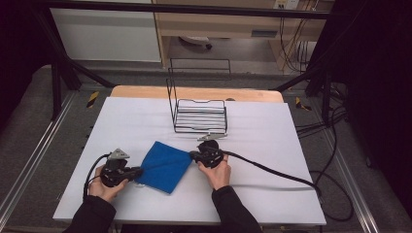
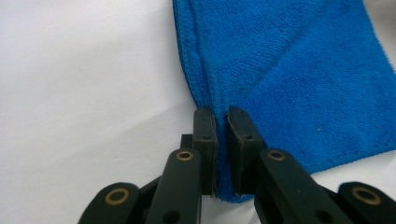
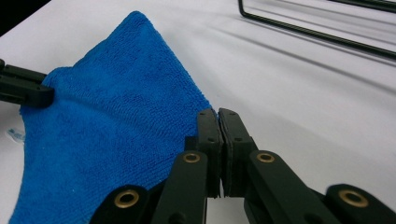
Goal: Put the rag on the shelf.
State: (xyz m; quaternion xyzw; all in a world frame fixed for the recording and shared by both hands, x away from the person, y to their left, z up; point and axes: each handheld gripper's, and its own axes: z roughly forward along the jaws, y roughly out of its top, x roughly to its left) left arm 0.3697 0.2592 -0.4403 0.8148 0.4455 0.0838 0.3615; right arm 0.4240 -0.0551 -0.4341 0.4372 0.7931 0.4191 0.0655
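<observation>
- Blue cloth [image 1: 163,166] lies on the white surface [image 1: 272,145], in front of a black wire rack [image 1: 200,115].
- Left tool [image 2: 221,122] pinches the cloth's near-left corner, a fold of it between the jaws.
- Right tool [image 3: 218,120] is clamped on the cloth's right corner.

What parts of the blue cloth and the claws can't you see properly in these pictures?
- The corner of the blue cloth nipped by the left claw: hidden between its jaws in the left gripper view.
- The corner nipped by the right claw: hidden between its jaws in the right gripper view.
- Cloth's far end: cut off by the top edge, left gripper view.
- Wire rack: cut off at the top edge, right gripper view.
</observation>
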